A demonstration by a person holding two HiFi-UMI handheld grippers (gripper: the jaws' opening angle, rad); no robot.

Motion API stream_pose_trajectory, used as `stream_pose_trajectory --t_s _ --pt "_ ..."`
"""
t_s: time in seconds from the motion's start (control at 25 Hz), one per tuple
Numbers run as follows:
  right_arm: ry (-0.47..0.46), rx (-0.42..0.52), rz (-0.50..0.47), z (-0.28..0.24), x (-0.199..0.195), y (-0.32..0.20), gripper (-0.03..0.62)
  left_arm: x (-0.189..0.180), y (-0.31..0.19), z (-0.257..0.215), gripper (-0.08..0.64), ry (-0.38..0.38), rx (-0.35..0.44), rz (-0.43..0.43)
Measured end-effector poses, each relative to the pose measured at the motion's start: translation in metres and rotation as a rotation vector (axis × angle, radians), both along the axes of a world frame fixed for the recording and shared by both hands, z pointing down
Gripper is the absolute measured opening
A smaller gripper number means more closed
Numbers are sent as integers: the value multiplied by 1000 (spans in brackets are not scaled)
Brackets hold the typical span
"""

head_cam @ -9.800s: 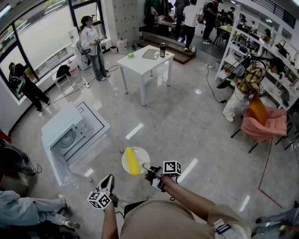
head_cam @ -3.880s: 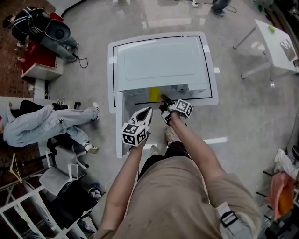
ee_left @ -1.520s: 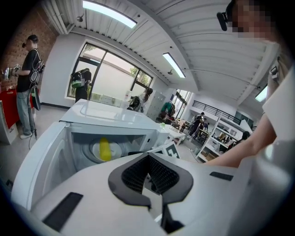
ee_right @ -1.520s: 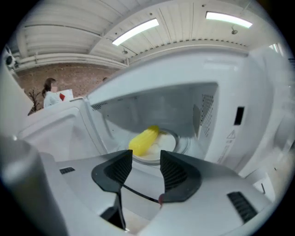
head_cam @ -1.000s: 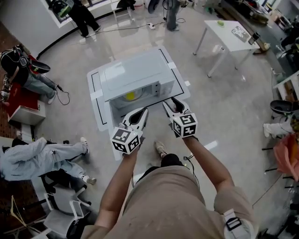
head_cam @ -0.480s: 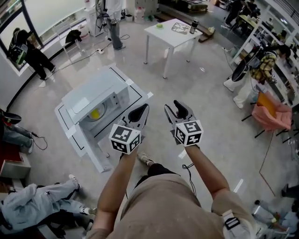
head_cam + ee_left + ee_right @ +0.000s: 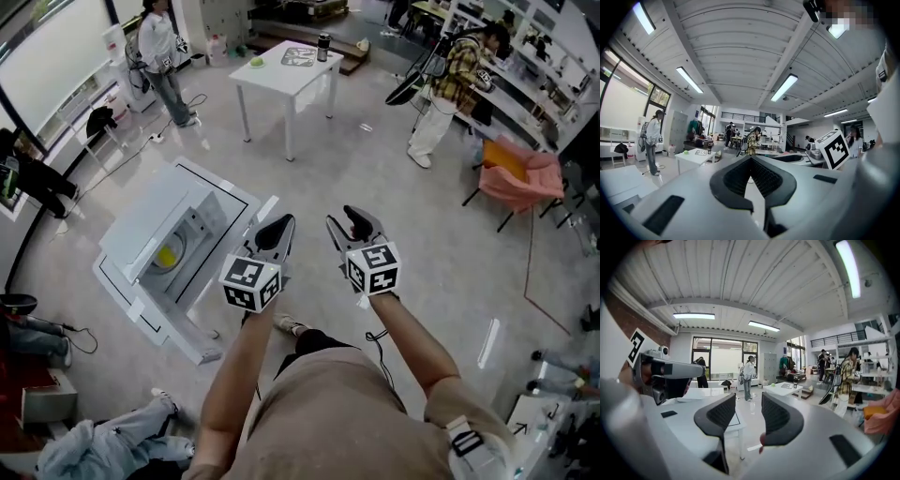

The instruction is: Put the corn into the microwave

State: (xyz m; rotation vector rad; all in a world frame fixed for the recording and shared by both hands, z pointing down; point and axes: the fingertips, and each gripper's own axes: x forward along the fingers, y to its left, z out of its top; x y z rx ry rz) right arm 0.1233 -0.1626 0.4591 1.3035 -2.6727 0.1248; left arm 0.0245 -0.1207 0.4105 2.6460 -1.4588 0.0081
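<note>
The yellow corn (image 7: 169, 254) lies on a white plate inside the white microwave (image 7: 155, 225), seen through its front opening at the left of the head view. Both grippers hang in the air to its right, well apart from it and pointing away from me. My left gripper (image 7: 278, 223) is shut, its pads (image 7: 761, 176) meeting at the tips with nothing between them. My right gripper (image 7: 354, 217) is open. Its jaws have just been closing a little, with a clear gap and nothing between the pads (image 7: 780, 416).
The microwave stands on a low white platform (image 7: 202, 323). A white table (image 7: 281, 70) with a cup stands farther off. People stand at the back left (image 7: 159, 47) and back right (image 7: 450, 75). A pink-draped chair (image 7: 516, 183) is at the right.
The plate with the corn has gone from my right gripper into the microwave. Over the last second both grippers have drawn back from the microwave, which now sits farther left.
</note>
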Motion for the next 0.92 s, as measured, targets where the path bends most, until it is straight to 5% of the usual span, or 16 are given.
stream_pose_trajectory --t_s 0.92 --pt "101 91 -77 0 -15 29 118 23 10 13 3 43 -24 -14"
